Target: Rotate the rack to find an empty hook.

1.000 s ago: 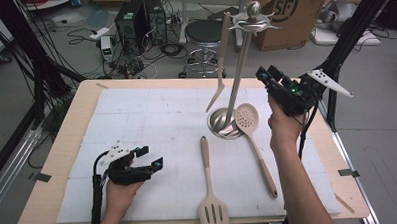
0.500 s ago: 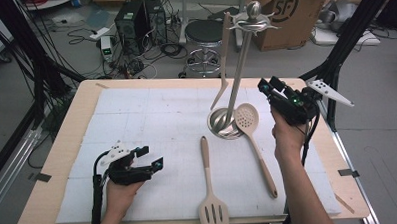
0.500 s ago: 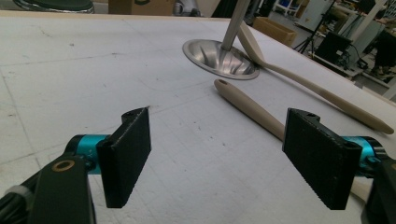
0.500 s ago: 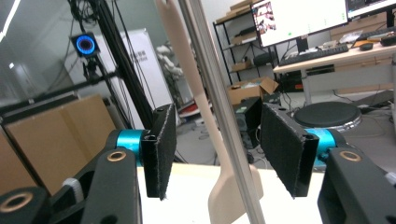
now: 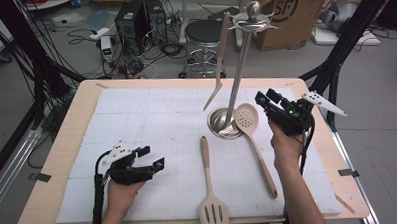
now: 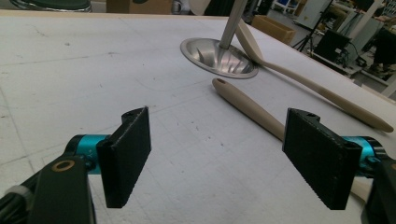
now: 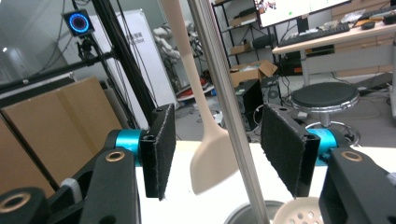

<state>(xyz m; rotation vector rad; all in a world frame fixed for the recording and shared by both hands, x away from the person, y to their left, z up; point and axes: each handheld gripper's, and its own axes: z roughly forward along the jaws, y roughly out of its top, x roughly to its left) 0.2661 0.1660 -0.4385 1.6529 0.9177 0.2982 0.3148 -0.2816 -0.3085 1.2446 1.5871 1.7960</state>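
Observation:
A metal utensil stand (image 5: 238,65) rises from a round base (image 5: 218,123) on the white mat. A pale spatula (image 5: 220,66) hangs from its top. A wooden slotted spoon (image 5: 256,145) lies on the mat with its head against the base. A wooden slotted turner (image 5: 209,191) lies near the front edge. My right gripper (image 5: 266,95) is open in the air right of the stand; its own view has the pole (image 7: 219,93) and spatula (image 7: 212,163) beyond the gripper (image 7: 224,154). My left gripper (image 5: 154,157) rests open on the mat, turner handle (image 6: 252,112) ahead of the gripper (image 6: 222,154).
The mat (image 5: 136,119) covers a wooden table (image 5: 72,121). A black stool (image 5: 203,32), cables, computer boxes and a cardboard box (image 5: 278,14) stand on the floor behind. Black frame legs (image 5: 344,42) rise at the table's right.
My right gripper has come down a little beside the stand. The left gripper and the utensils have stayed where they were.

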